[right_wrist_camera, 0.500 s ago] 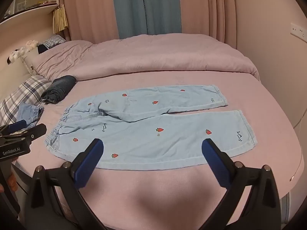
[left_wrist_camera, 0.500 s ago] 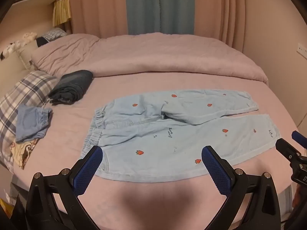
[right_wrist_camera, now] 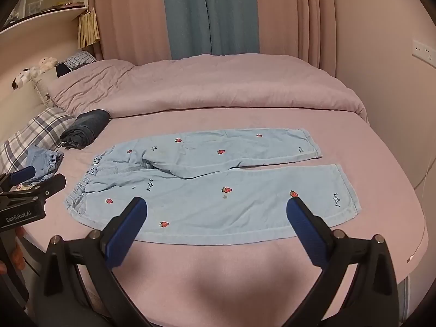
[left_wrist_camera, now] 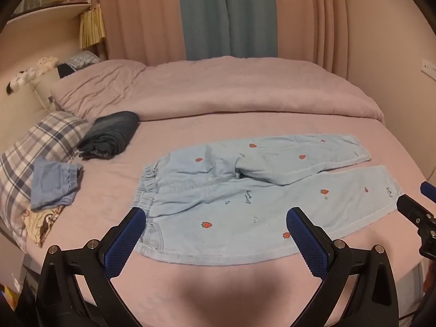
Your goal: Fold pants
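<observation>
A wide bed under a smooth pink sheet fills the room, with a rumpled pink duvet heaped along its far side and pink and teal curtains hanging in pleats behind. The pants, thin pale-blue cotton dotted with red strawberries, lie spread flat mid-bed, elastic waistband to the left, legs to the right. Left of them sit a dark folded bundle, a plaid pillow and small blue shorts. The left gripper and right gripper both hover above the near hem, jaws wide and empty, blue pads ribbed.
</observation>
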Demonstrator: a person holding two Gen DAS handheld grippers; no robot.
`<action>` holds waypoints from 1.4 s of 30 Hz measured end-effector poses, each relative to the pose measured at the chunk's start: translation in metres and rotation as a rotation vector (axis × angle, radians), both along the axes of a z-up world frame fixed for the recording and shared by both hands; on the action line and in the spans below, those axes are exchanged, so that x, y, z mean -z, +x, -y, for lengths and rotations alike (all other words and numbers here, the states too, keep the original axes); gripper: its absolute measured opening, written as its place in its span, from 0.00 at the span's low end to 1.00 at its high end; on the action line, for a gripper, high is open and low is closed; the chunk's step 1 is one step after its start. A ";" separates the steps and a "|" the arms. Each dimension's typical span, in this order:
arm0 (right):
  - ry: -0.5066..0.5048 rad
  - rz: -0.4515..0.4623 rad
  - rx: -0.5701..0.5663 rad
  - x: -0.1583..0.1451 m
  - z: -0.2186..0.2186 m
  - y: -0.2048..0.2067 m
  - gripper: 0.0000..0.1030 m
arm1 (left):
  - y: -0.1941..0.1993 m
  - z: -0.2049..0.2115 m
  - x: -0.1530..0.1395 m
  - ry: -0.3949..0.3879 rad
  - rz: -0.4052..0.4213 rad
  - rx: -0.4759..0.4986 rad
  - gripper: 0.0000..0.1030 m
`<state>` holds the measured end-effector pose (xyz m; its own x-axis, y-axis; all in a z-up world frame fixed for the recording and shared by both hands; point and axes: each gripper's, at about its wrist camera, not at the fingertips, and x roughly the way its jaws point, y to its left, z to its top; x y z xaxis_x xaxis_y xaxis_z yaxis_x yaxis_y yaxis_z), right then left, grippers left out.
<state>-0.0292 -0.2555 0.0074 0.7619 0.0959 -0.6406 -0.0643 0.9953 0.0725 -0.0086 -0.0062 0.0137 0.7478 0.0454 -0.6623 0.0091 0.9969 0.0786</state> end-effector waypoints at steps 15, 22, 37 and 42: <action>-0.016 0.017 -0.010 0.005 -0.008 -0.003 1.00 | 0.002 -0.004 0.000 0.001 0.003 0.005 0.99; -0.017 0.017 -0.010 0.005 -0.009 -0.004 1.00 | 0.002 -0.004 0.000 0.003 0.003 0.005 0.99; -0.015 0.015 -0.010 0.007 -0.011 -0.004 1.00 | 0.001 -0.004 0.002 0.004 0.002 0.006 0.99; -0.015 0.014 -0.012 0.008 -0.011 -0.005 1.00 | 0.000 -0.003 0.003 0.007 0.000 0.011 0.99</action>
<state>-0.0339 -0.2443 -0.0005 0.7698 0.0952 -0.6311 -0.0771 0.9954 0.0562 -0.0088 -0.0030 0.0109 0.7480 0.0422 -0.6624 0.0196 0.9961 0.0857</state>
